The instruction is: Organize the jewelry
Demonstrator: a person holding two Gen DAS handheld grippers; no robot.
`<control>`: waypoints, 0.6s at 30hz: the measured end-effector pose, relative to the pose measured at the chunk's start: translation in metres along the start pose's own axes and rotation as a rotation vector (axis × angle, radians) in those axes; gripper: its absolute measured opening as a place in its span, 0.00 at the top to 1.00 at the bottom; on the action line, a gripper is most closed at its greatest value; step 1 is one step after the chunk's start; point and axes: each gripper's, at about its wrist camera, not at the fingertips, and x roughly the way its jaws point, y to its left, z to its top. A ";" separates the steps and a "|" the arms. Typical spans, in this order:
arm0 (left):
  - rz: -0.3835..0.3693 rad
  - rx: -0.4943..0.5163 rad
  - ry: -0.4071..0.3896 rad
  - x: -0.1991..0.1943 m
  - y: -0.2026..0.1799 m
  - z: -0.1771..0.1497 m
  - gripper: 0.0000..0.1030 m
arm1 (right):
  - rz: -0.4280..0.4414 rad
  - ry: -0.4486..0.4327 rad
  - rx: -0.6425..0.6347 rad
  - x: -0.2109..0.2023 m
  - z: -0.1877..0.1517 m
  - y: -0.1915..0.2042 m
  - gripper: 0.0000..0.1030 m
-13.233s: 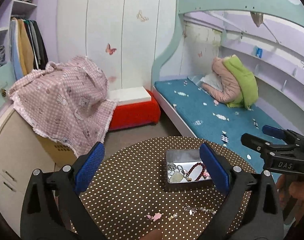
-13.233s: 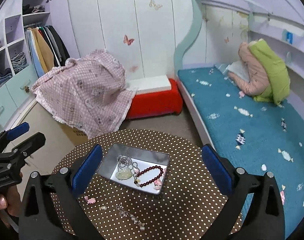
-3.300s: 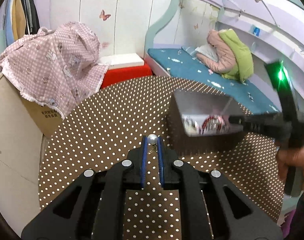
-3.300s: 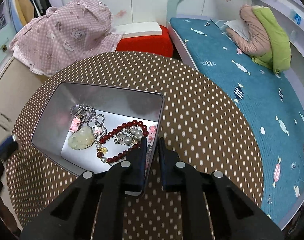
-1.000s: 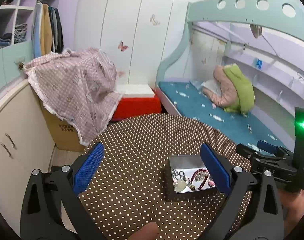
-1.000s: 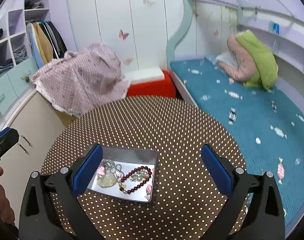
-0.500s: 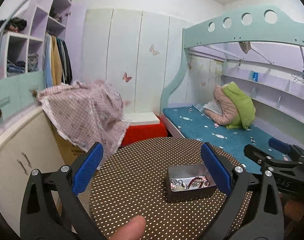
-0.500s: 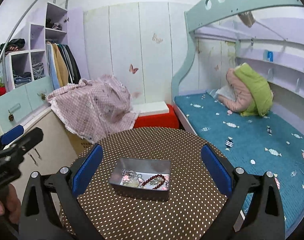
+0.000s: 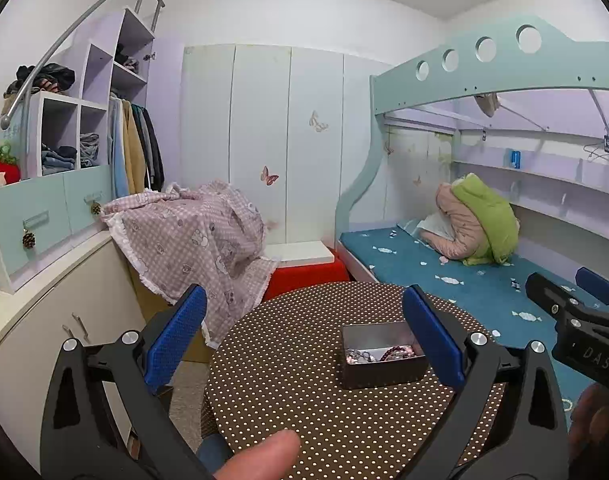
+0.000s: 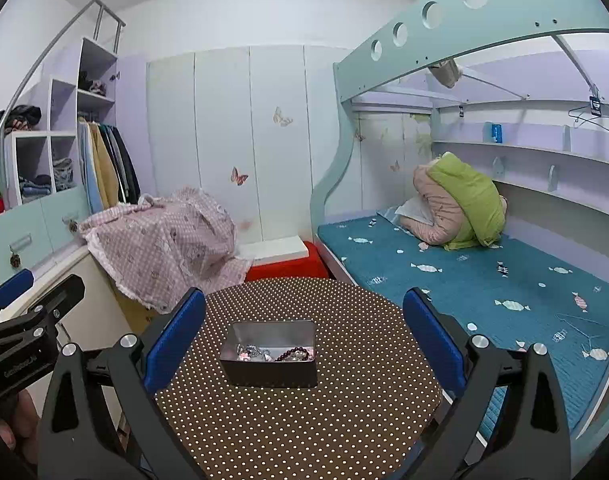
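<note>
The job looks about finished: every piece of jewelry [image 10: 273, 353] I can see lies inside the metal tin [image 10: 270, 372], and the dotted tablecloth [image 10: 304, 420] around the tin shows nothing loose. The tin sits near the middle of the round table, its long side running left to right across the right gripper's view, open top facing up. A dark red bead bracelet [image 10: 292, 353] lies toward the tin's right end. The left gripper [image 9: 304, 340] and the right gripper [image 10: 304, 340] are both spread wide, empty, held well back from the tin.
</note>
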 end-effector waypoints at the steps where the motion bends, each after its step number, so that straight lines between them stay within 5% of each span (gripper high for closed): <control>1: -0.001 -0.005 -0.005 -0.003 0.001 0.002 0.05 | -0.006 -0.006 -0.003 -0.002 0.000 0.000 0.08; 18: 0.020 0.009 -0.053 -0.032 -0.005 0.018 0.05 | -0.011 -0.026 -0.018 -0.014 0.000 0.004 0.08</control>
